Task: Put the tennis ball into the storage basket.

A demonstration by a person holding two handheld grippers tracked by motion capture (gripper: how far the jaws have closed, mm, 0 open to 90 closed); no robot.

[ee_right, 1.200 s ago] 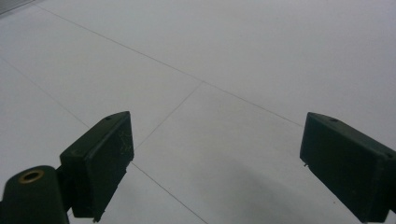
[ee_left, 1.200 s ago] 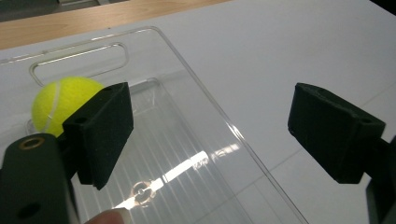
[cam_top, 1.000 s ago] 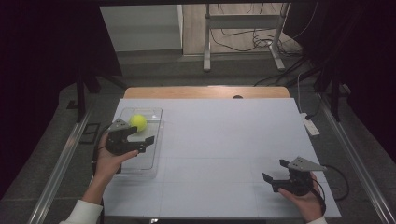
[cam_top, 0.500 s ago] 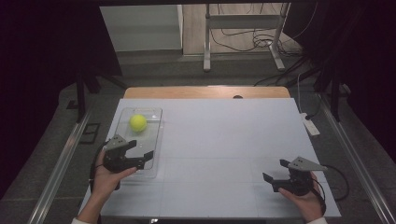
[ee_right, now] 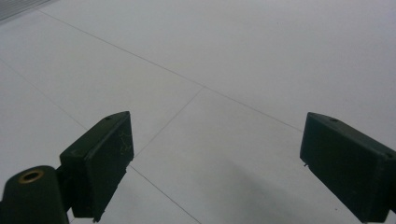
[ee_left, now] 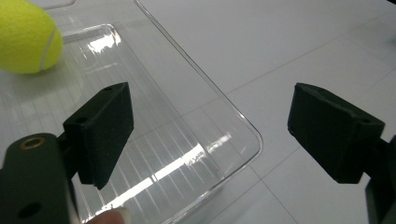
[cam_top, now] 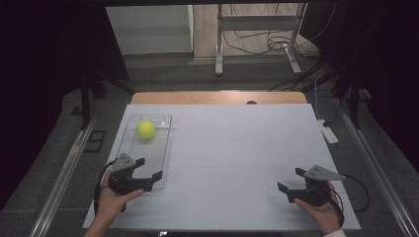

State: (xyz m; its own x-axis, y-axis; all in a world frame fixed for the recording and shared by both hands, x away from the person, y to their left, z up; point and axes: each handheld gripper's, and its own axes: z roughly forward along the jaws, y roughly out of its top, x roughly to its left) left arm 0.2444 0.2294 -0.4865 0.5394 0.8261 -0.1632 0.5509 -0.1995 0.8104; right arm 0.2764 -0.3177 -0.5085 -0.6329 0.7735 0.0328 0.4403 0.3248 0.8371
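A yellow-green tennis ball point(cam_top: 146, 129) point(ee_left: 25, 38) lies in the far part of a clear plastic tray point(cam_top: 159, 159) point(ee_left: 201, 144) at the left of the white table. My left gripper point(cam_top: 147, 169) point(ee_left: 210, 135) is open over the tray's near right corner, with nothing between its jaws and the ball well beyond them. My right gripper point(cam_top: 291, 179) point(ee_right: 217, 163) is open low over the bare table at the near right, holding nothing.
The white table top point(cam_top: 237, 148) has thin seam lines. A white remote-like object point(cam_top: 328, 133) lies at its right edge. A wooden strip point(cam_top: 217, 97) runs along the far edge. Metal stand legs and cables point(cam_top: 257, 44) are on the floor beyond.
My left gripper has pulled back from the ball toward the near end of the tray, open and without it. The ball stays in the tray. The right gripper has not moved.
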